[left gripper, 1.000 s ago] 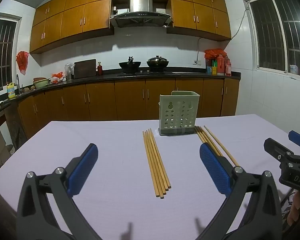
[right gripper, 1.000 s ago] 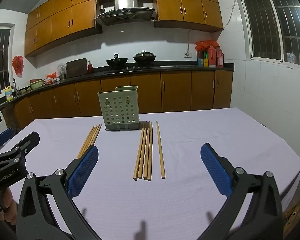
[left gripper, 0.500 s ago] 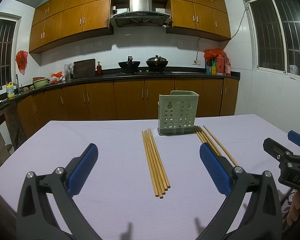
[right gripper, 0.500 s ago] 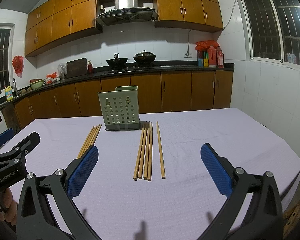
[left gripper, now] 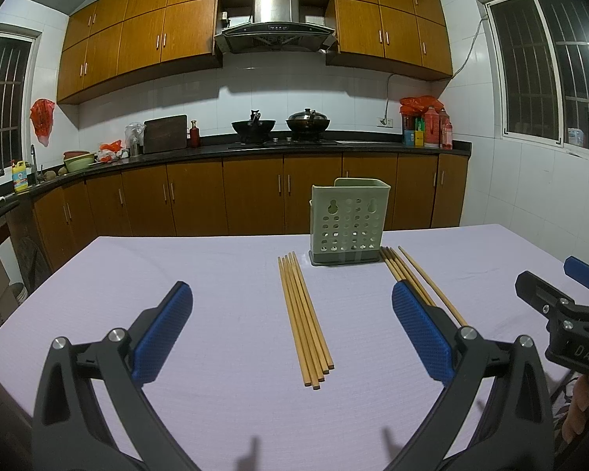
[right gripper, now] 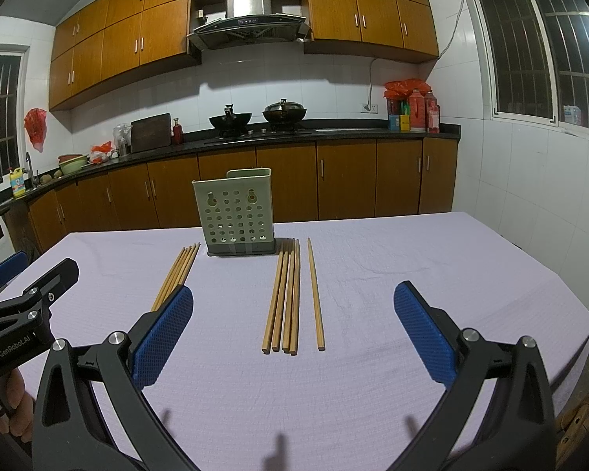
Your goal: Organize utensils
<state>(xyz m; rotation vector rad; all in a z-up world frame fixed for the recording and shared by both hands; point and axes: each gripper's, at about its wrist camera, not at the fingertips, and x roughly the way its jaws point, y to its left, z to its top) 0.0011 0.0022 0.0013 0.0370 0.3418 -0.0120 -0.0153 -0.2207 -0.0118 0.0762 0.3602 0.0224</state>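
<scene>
Left gripper [left gripper: 292,331] held fingers spread wide above the lilac table [left gripper: 200,259], gripping nothing. Left bundle of chopsticks [left gripper: 304,316] lay flat, long axis near-to-far, far tips just left of the perforated green holder [left gripper: 347,225]. Holder stood upright between both bundles. Right bundle [right gripper: 284,298] and a single chopstick [right gripper: 315,298] lay likewise. Right gripper [right gripper: 293,329] hung equally spread, empty.

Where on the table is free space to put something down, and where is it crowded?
Bare cloth lies right of the single chopstick out to the table edge, and left of the left chopstick bundle. Around the green holder it is crowded: the right chopstick bundle and the left one flank it closely.
</scene>
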